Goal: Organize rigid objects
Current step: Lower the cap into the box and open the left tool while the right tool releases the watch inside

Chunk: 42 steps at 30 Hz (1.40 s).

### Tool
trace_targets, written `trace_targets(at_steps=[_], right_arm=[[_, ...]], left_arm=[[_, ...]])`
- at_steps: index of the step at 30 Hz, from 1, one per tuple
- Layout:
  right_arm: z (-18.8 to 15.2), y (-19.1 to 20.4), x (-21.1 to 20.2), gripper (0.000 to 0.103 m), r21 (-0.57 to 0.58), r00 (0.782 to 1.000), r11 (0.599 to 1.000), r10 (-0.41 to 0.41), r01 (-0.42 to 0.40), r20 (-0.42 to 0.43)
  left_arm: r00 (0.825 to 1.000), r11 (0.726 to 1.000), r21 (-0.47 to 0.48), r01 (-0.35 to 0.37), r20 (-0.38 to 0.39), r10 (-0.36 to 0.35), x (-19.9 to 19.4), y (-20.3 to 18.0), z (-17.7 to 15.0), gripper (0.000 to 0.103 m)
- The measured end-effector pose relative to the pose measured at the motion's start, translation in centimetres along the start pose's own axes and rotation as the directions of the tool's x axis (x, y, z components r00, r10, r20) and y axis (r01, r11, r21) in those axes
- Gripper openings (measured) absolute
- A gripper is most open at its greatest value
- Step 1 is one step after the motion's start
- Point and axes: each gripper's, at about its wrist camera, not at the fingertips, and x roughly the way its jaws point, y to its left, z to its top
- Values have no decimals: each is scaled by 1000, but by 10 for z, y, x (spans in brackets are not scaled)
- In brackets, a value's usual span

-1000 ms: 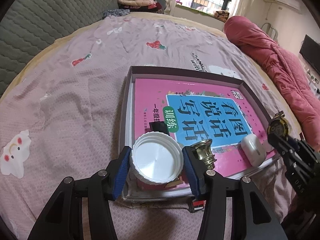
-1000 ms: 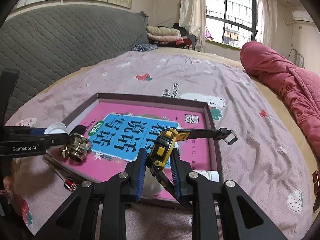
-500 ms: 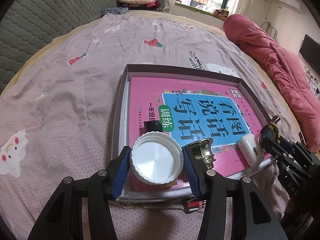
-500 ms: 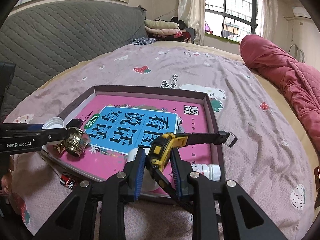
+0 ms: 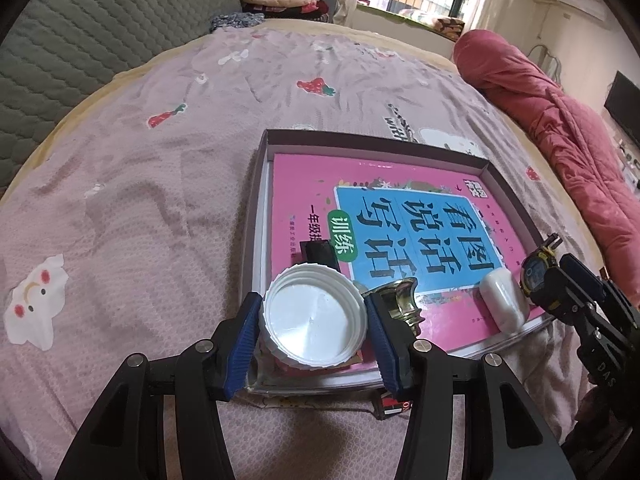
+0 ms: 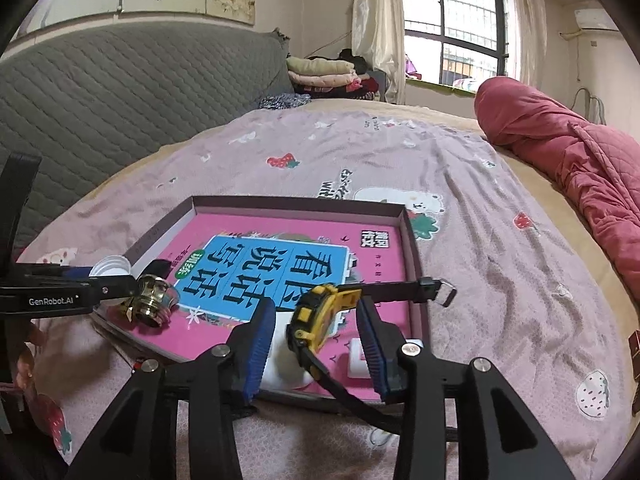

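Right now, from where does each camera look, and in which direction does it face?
Left wrist: sits on the left gripper, facing across the box from its near corner; its own fingers clamp a white lid, and the right gripper shows at the right.
Right wrist: sits on the right gripper, facing the window; its fingers stand apart around a yellow watch.
Shared: box, pink book, brass fitting, watch.

1. A home bedroom: a wide bed under a pink cartoon-printed sheet [image 6: 400, 168], backed by a grey quilted headboard [image 6: 120, 92].
2. A rolled red quilted duvet [image 6: 560, 148] and folded blankets [image 6: 320, 72].
3. A barred, curtained window [image 6: 452, 52] and a wall air conditioner [image 6: 596, 20].
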Motion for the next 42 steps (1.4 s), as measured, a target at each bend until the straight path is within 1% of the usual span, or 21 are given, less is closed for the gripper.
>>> trace_targets(at_steps=[6,12,15,18,20,22,24,26,29,31,34,37,39,42], right_arm=[[1,-11,-11,42,35,999,999,-13,12,39],[1,-14,-20,42,38,998,999,-14,12,62],[0,-11,-26,42,24,997,1000,-16,14,77],[-4,-9,-33,42,12,997,1000,-19,18,80],[-6,-7,-39,42,6,996,1000,-19,19,84],[-9,-3,-46,42,-1,996,1000,-14,14,88],[-11,3,-53,43,-18,996,1000,-10,12,89],[-14,10,-57,43,-44,996,999,-10,14,87],[-19,22,-59,43,-83,998,997,4,2,64],[-26,32,-53,43,-119,1000,993,9,-7,18],[-34,41,-45,43,-152,999,988,25,-31,-37],[-42,48,-37,43,-177,996,983,37,-52,-85],[-45,51,-31,43,-182,993,981,45,-65,-112],[-49,56,-27,43,-188,989,978,66,-91,-136]], left_arm=[[999,1000,-7,2,41,-2,-17,2,5,60],[998,1000,16,10,57,-11,-32,-2,3,60],[998,999,42,29,56,-32,-39,-5,-4,60],[997,994,88,62,48,-67,-43,-12,-16,60],[995,986,145,86,37,-92,-45,-20,-26,60],[993,973,205,108,21,-115,-46,-30,-36,60],[990,952,277,128,16,-138,-47,-41,-47,60],[990,934,332,131,9,-142,-47,-51,-55,60],[989,922,360,142,-10,-148,-45,-58,-61,60],[985,921,348,173,-41,-169,-41,-58,-63,60],[985,919,354,173,-53,-164,-35,-59,-65,60],[981,920,341,194,-70,-181,-29,-57,-64,60],[978,925,318,208,-78,-193,-24,-54,-63,60],[978,927,312,208,-86,-190,-17,-51,-62,60]])
